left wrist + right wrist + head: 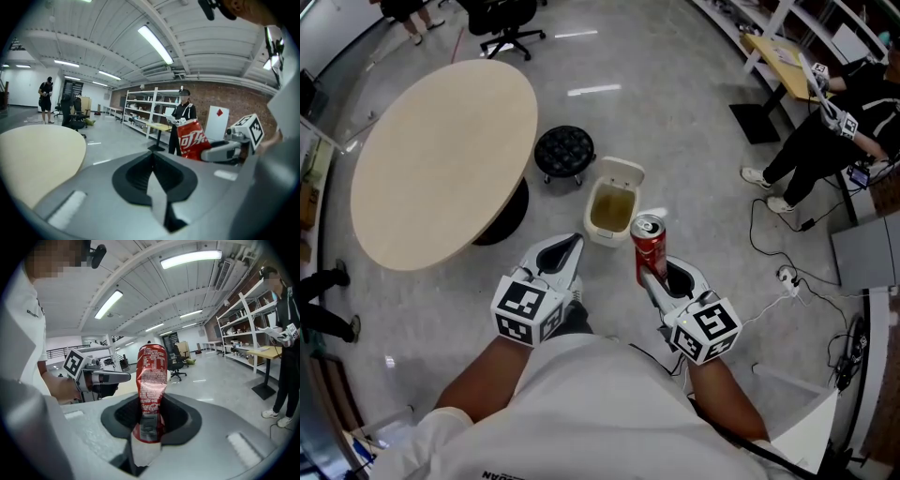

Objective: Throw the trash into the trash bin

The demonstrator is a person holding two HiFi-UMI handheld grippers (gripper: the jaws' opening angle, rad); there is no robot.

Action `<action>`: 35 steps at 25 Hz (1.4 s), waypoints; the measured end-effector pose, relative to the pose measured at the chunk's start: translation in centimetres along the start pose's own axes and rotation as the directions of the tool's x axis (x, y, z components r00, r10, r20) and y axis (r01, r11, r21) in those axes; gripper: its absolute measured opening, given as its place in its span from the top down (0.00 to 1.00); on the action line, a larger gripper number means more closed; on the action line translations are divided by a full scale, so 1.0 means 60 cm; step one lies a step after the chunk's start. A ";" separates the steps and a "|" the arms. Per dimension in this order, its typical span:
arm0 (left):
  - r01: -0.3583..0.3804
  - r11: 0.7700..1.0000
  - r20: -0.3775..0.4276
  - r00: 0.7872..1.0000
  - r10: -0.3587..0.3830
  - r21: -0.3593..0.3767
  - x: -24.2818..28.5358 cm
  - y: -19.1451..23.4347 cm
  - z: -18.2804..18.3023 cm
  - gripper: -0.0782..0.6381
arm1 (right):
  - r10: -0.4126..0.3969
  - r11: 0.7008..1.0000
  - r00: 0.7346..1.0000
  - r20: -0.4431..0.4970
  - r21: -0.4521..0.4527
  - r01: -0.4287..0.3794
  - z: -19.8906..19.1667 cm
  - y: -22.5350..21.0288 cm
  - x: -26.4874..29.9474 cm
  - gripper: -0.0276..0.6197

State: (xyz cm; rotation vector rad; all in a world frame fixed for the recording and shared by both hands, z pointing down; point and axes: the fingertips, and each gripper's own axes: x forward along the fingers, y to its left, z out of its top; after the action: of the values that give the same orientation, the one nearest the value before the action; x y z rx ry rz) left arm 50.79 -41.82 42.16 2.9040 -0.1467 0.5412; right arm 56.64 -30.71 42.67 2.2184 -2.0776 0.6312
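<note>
A crushed red cola can (649, 244) stands upright in my right gripper (650, 275), which is shut on its lower part. In the right gripper view the can (152, 376) rises from between the jaws. The small cream trash bin (612, 208) stands on the floor just ahead and a little left of the can, with its lid flipped back and its inside showing. My left gripper (571, 243) hovers left of the can and near the bin's front corner; its jaws meet with nothing between them. From the left gripper view (152, 174) the can (191, 139) shows to the right.
A round beige table (441, 159) fills the left side. A black stool (563, 150) stands behind the bin. A person (825, 141) stands at the right by a desk, with cables (787, 281) on the floor. An office chair (508, 28) is far back.
</note>
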 end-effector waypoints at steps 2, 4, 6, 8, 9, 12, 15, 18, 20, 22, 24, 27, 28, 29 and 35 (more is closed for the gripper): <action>0.003 1.000 -0.006 1.000 -0.003 0.008 0.011 0.027 0.008 0.88 | -0.006 1.000 1.000 -0.007 0.002 0.006 0.011 -0.008 0.027 0.79; 0.007 1.000 -0.019 1.000 -0.006 0.005 0.021 0.054 0.010 0.88 | -0.012 1.000 1.000 -0.020 0.007 0.012 0.017 -0.014 0.054 0.79; 0.015 1.000 -0.034 0.999 -0.015 -0.004 0.031 0.078 0.010 0.88 | -0.019 1.000 0.999 -0.037 0.013 0.019 0.020 -0.019 0.079 0.79; 0.027 1.000 -0.048 0.998 -0.028 -0.009 0.041 0.099 0.009 0.88 | -0.027 0.999 0.998 -0.053 0.020 0.028 0.023 -0.023 0.102 0.79; 0.034 0.999 -0.054 0.998 -0.035 -0.012 0.047 0.108 0.008 0.88 | -0.031 0.999 0.998 -0.060 0.024 0.033 0.024 -0.026 0.113 0.79; 0.059 0.998 -0.067 0.996 -0.060 -0.016 0.067 0.133 0.007 0.88 | -0.050 0.998 0.995 -0.086 0.027 0.053 0.024 -0.037 0.143 0.79; 0.081 0.997 -0.078 0.994 -0.082 -0.011 0.087 0.163 0.005 0.88 | -0.074 0.997 0.990 -0.120 0.010 0.076 0.020 -0.050 0.175 0.79; 0.107 0.994 -0.096 0.989 -0.108 -0.014 0.104 0.188 -0.006 0.88 | -0.098 0.995 0.983 -0.157 -0.005 0.098 0.011 -0.061 0.203 0.79; 0.125 0.992 -0.109 0.986 -0.126 -0.015 0.111 0.196 -0.011 0.88 | -0.107 0.994 0.980 -0.170 -0.007 0.107 0.010 -0.064 0.216 0.79; 0.139 0.990 -0.117 0.983 -0.140 -0.015 0.118 0.199 -0.013 0.88 | -0.109 0.994 0.978 -0.175 -0.006 0.110 0.012 -0.068 0.230 0.79; 0.148 0.989 -0.125 0.981 -0.150 -0.025 0.126 0.200 -0.017 0.88 | -0.110 0.994 0.976 -0.186 -0.004 0.111 0.010 -0.072 0.242 0.79; 0.148 0.988 -0.135 0.979 -0.153 -0.046 0.141 0.208 -0.032 0.88 | -0.121 0.992 0.969 -0.213 -0.007 0.122 -0.013 -0.091 0.265 0.79; 0.144 0.988 -0.141 0.979 -0.150 -0.052 0.146 0.210 -0.039 0.88 | -0.127 0.992 0.966 -0.225 -0.002 0.130 -0.026 -0.102 0.273 0.79; 0.136 0.989 -0.150 0.978 -0.144 -0.059 0.150 0.212 -0.047 0.88 | -0.129 0.991 0.963 -0.236 0.011 0.136 -0.040 -0.112 0.280 0.79; 0.036 0.996 -0.238 0.970 -0.056 -0.086 0.175 0.228 -0.126 0.88 | -0.099 0.986 0.951 -0.292 0.096 0.133 -0.133 -0.171 0.325 0.79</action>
State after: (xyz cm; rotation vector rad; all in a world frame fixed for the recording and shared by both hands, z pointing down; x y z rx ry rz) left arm 56.12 -54.36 55.11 2.7285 -0.0649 0.8513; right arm 64.82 -45.77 58.66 2.1327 -1.7984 1.0167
